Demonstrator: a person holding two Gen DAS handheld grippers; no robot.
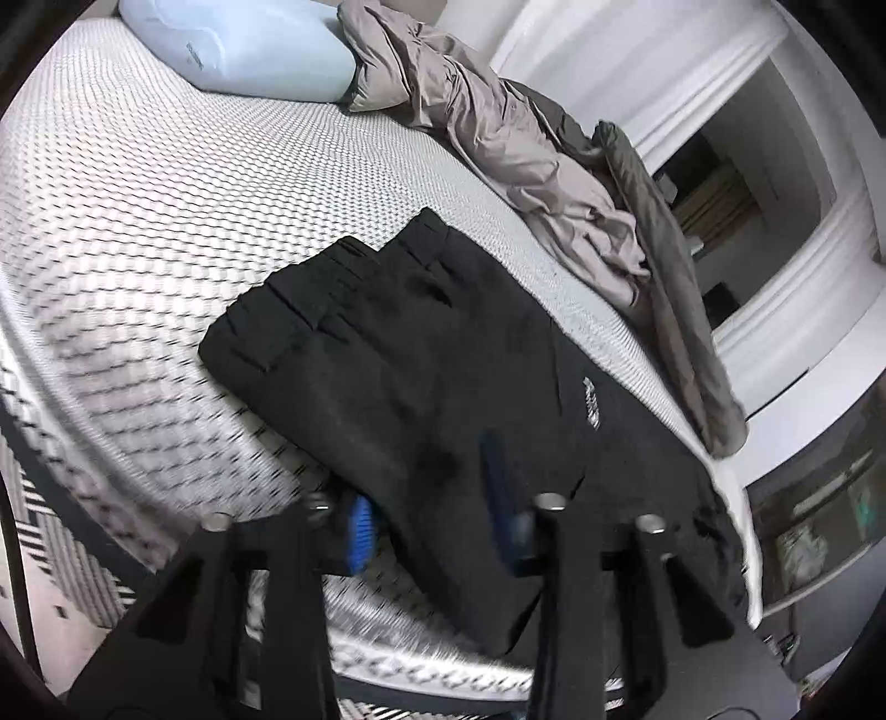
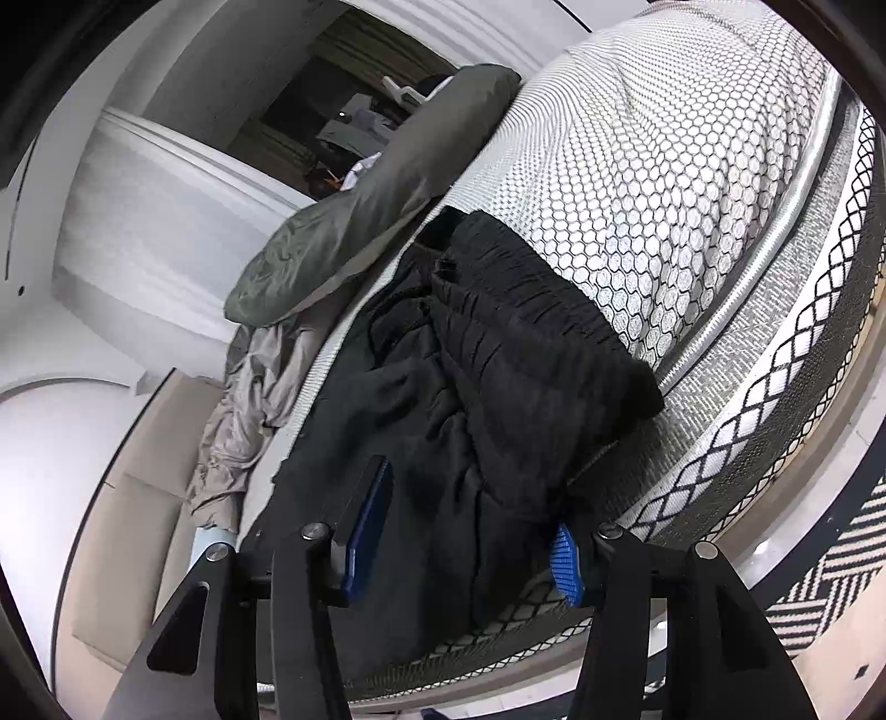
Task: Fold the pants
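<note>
The pants (image 1: 421, 354) are black with small white lettering. The mattress (image 1: 138, 221) is white with a dark honeycomb pattern. The pillow (image 1: 238, 44) is pale blue, the blanket (image 1: 498, 133) beige and grey-green.

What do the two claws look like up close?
Both look alike. The left claw and right claw each have black angular arms with cut-out holes, round silver bolts at the joints, and two fingers with ridged bright blue pads. No cables, hands or sleeves show.
</note>
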